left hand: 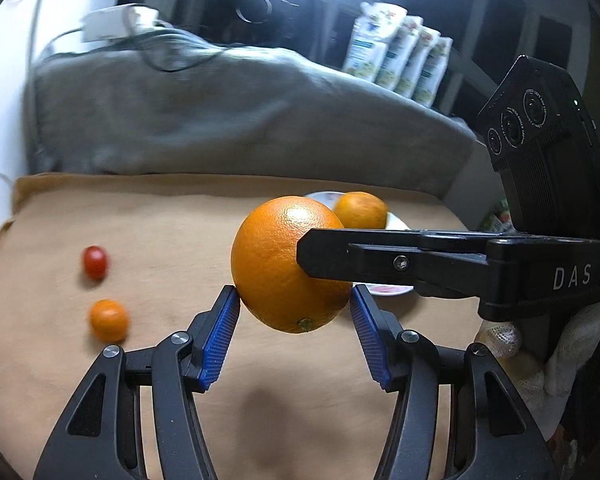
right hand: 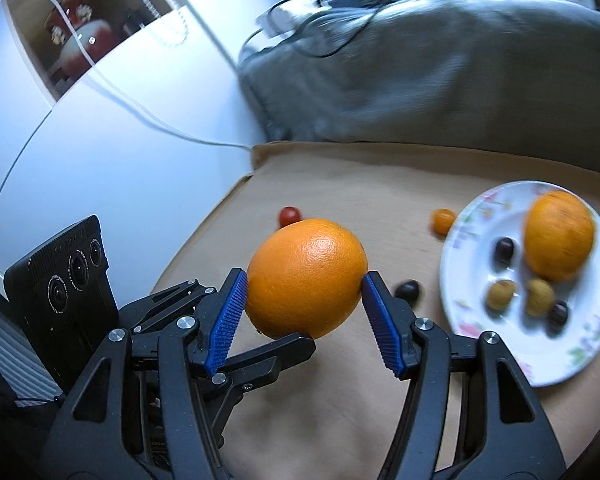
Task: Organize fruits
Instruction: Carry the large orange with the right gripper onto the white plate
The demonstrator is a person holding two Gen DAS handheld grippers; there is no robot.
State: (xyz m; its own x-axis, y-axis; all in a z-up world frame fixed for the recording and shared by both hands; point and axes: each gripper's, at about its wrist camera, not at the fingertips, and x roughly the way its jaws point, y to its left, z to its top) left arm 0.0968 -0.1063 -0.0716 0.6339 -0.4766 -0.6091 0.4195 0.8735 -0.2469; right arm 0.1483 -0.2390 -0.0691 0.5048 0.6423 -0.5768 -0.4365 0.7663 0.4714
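Observation:
A large orange point(left hand: 288, 264) hangs above the tan cloth, and both grippers are at it. My left gripper point(left hand: 294, 298) has its blue pads around the orange's lower part. My right gripper point(right hand: 303, 282) is shut on the same orange point(right hand: 306, 278), its pads pressing both sides; its black finger point(left hand: 380, 258) crosses the orange from the right in the left wrist view. A white floral plate point(right hand: 468, 240) at the right holds a second orange point(right hand: 560, 234) and several small dark and tan fruits.
A red cherry tomato point(left hand: 95, 262) and a small orange fruit point(left hand: 109, 320) lie on the cloth at the left. A dark small fruit point(right hand: 408, 290) lies beside the plate. A grey blanket point(left hand: 220, 112) with cables is heaped behind the cloth.

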